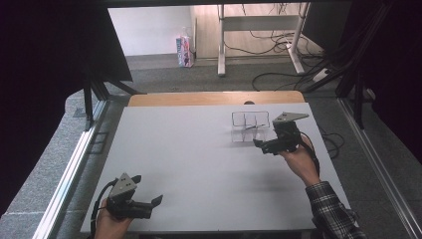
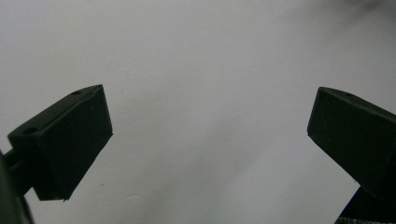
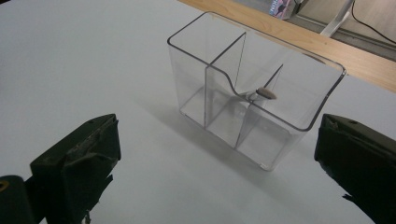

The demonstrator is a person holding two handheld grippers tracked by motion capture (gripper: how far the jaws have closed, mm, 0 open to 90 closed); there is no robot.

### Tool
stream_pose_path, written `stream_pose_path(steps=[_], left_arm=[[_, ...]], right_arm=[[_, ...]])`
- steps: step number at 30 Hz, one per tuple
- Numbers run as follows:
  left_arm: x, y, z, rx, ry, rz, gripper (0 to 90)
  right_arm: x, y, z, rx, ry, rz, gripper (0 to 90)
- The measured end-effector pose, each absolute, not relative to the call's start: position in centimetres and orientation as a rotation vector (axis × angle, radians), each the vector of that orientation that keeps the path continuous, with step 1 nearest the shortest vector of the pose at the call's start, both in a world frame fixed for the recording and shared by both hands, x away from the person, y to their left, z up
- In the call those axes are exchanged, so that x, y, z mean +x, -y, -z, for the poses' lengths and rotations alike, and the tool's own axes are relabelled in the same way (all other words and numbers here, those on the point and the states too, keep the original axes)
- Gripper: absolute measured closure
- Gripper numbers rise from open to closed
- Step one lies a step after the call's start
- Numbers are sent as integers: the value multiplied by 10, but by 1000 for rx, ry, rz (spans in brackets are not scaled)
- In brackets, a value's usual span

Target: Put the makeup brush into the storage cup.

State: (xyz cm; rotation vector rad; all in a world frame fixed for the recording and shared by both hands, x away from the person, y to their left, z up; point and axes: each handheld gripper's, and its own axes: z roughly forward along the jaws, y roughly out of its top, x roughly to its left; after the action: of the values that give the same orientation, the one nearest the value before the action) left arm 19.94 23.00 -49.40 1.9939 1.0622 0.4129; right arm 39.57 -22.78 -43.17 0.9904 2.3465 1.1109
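organizer: clear divided box (image 3: 254, 95) sits far right on the table (image 1: 199, 149), near the wooden back edge
right gripper: mine (image 1: 272, 144), jaws wide, nothing in them, box dead ahead and just beyond the tips
long axis: box runs crosswise to my jaws
left gripper: (image 1: 149, 204) also wide, empty, well apart at the near left edge
nearer hand: right, easily

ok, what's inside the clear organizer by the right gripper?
The clear organizer is split by dividers into compartments. One small brownish object shows near a divider's top edge; its lower part blurs into reflections. The visible floors look bare.
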Motion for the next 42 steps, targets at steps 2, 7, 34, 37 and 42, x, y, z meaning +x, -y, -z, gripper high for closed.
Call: stream_pose_path(steps=[2, 7, 34, 37, 42], left_arm=[[199, -230, 494, 1990, -1064, -412, 3], [200, -231, 494, 1981, -1063, -410, 3], [200, -233, 493, 1969, -1071, -405, 2], [200, -233, 493, 1970, -1071, -405, 2], [200, -233, 493, 1970, -1073, -399, 2]], right_arm=[[395, 229, 433, 994, -2352, -1110, 0], [391, 229, 435, 986, -2358, -1108, 0], [364, 233, 443, 997, -2396, -1128, 0], [362, 233, 444, 1017, -2404, -1145, 0], [357, 231, 447, 1023, -2415, -1152, 0]])
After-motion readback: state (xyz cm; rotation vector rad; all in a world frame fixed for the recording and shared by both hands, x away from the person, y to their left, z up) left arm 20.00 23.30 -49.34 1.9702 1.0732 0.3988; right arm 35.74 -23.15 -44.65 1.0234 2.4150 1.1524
